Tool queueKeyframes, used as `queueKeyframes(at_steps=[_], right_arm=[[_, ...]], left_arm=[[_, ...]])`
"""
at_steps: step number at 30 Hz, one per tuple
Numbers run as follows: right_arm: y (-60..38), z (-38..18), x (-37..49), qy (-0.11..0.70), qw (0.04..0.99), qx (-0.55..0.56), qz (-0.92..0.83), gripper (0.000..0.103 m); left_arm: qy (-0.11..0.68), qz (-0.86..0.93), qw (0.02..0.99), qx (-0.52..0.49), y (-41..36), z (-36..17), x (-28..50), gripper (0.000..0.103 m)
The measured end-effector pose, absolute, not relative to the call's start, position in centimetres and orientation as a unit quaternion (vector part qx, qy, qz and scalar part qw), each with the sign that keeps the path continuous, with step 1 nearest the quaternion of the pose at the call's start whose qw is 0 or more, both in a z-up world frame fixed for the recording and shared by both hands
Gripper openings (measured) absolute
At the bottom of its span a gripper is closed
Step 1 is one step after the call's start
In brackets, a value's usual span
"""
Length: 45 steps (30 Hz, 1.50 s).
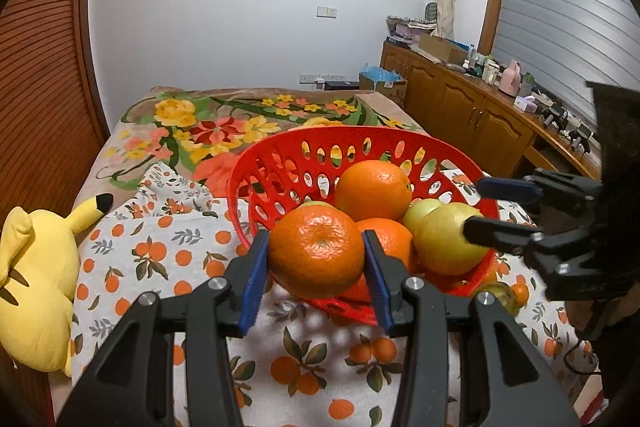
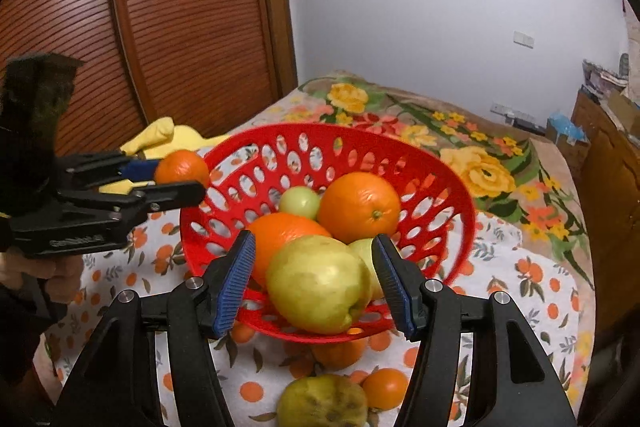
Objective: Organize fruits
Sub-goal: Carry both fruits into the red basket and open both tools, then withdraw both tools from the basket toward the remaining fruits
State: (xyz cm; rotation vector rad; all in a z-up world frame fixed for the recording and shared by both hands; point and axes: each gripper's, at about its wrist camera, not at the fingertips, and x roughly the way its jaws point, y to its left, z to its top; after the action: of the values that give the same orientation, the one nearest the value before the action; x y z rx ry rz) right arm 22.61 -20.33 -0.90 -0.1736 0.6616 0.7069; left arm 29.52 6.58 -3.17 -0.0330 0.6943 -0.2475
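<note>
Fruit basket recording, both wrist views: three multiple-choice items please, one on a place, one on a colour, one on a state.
1. Where does the spotted yellow-green fruit lie?
A) on the plush toy
B) on the printed cloth, outside the basket
C) on the cabinet
2. What colour is the basket?
A) blue
B) white
C) red
3. The left gripper is:
A) shut on an orange
B) open and empty
C) shut on a pear
Answers: 1 B, it sits on the cloth in front of the rim; 2 C, its pierced wall is red; 3 A, both jaws press the orange's sides.
</note>
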Motion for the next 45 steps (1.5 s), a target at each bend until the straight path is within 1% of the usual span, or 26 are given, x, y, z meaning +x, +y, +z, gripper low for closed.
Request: queueKeyframes(at_steps=[19,33,34,35,42,45], right_arm=[[-24.2,0.3,22.3,0.299,0.9,-0.054,0.313,0.062],[-24.6,-0.2,21.9,0.298,0.9,-0.056,0.313,0.062],[-24.5,-0.2,21.8,0.297,0.9,-0.057,0.313,0.062],[-24.6,-0.2,21.8,0.296,0.901,-0.057,0.313,0.062],[-25.0,0.2,21.0,0.292,0.903,-0.054,0.309,0.062],[-25.5,0.2,20.6,0.291,0.905,-0.052,0.306,0.062]], left_arm=[[0.362,-0.108,0.926,-0.005,5.5,-4.8,34.4,0.044],[0.366,-0.105,0.925,0.007,5.1,-5.7,33.3,0.046],[0.365,-0.104,0.925,0.009,5.0,-5.6,33.2,0.049],[0.362,-0.104,0.926,0.01,4.9,-5.5,33.0,0.056],[0.352,-0.109,0.929,0.009,4.8,-4.7,32.2,0.062],[0.344,-0.106,0.933,0.007,4.8,-4.6,31.3,0.069]])
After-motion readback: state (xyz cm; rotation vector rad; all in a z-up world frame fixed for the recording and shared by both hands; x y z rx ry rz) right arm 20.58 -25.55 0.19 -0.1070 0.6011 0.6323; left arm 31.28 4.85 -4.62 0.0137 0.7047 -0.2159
